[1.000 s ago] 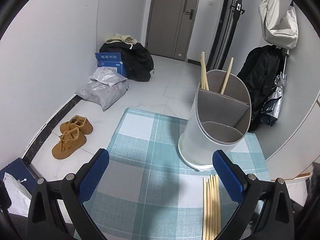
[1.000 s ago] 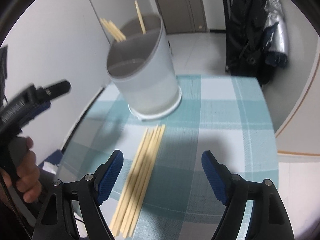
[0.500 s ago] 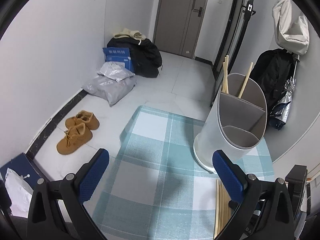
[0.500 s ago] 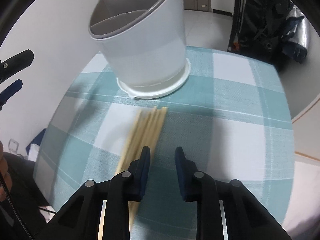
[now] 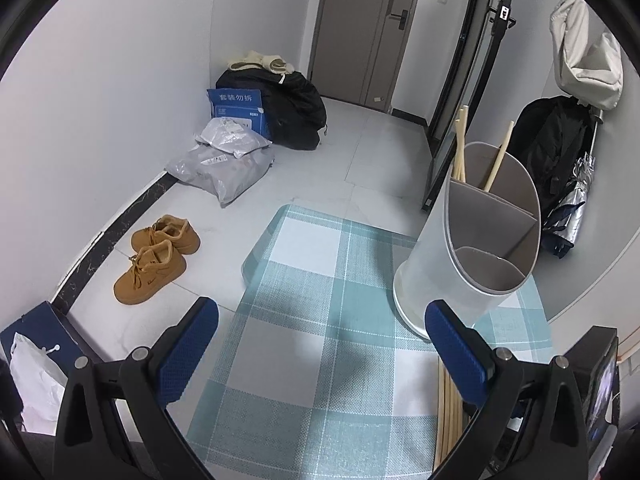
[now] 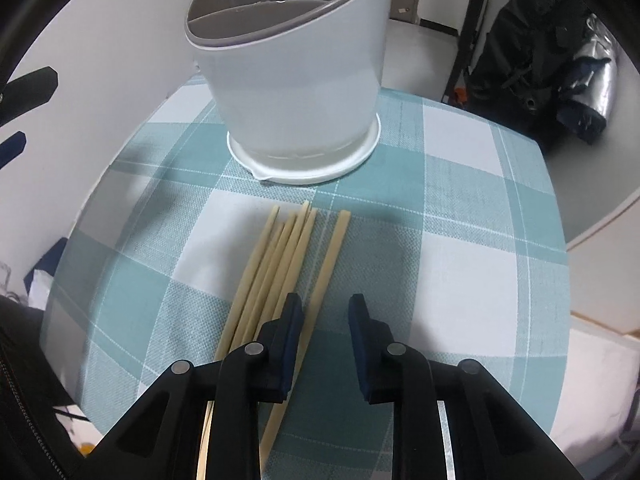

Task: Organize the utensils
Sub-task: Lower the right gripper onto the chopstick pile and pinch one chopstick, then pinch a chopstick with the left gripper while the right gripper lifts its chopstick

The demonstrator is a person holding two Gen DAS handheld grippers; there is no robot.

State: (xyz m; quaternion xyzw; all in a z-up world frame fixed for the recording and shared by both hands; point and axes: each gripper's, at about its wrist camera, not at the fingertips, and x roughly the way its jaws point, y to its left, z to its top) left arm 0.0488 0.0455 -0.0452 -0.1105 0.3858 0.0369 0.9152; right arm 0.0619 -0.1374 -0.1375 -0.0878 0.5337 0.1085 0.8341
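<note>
Your right tool (image 6: 323, 322) points steeply down over the near part of the tabletop (image 6: 472, 216). Its jaws have just been closing and now stand narrow, with a small gap left. The single chopstick (image 6: 329, 258) that lies a little apart from the bundle runs under the left pad, close to that gap, but the pads do not press on it as far as you can see. The bundle of chopsticks (image 6: 276, 256) lies flat just to the left of that pad, its tips aimed at the holder.

Your left tool (image 5: 320, 344) hangs with its jaws wide apart and nothing between them, over bare checked cloth. The same chopsticks (image 5: 448, 404) show beside its right finger.

Beyond the chopstick tips, near but not touching, the white utensil holder (image 6: 296, 80) stands upright on its base, towards the far edge of the tabletop. A few chopsticks (image 5: 464, 148) already stand in its rear compartment. To the right of the holder the cloth is open up to the rounded edge. To the left the edge drops to the floor, where the tan shoes (image 5: 156, 256) lie.
</note>
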